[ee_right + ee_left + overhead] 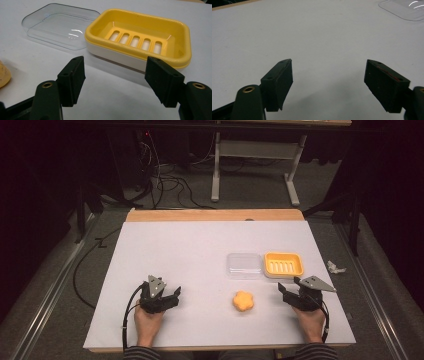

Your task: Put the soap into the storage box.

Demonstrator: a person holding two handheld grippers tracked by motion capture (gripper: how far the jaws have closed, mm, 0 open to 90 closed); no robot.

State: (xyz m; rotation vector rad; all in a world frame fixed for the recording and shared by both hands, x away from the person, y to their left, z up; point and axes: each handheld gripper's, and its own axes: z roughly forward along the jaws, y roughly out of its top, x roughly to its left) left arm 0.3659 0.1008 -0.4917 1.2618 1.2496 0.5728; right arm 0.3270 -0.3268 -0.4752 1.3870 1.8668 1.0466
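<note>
Soap dish (283, 264), yellow with a slotted drain insert, sits on the white table (190, 250) toward the person's right, and the right gripper view (140, 37) adds what the high view cannot: five slots in the insert, a white base under the yellow rim, and nothing lying inside. Touching its left side lies a clear plastic lid (244, 265), hollow side up and also empty (60, 26); a corner of it shows at the top right of the left gripper view (404, 8). A flower-shaped orange soap (243, 300) rests on the table nearer the person, apart from both containers, and its edge shows in the right gripper view (3, 73). Left gripper (176, 295) and right gripper (281, 291) each have their jaws spread wide, holding nothing, above bare table. No writing or brand is legible anywhere
</note>
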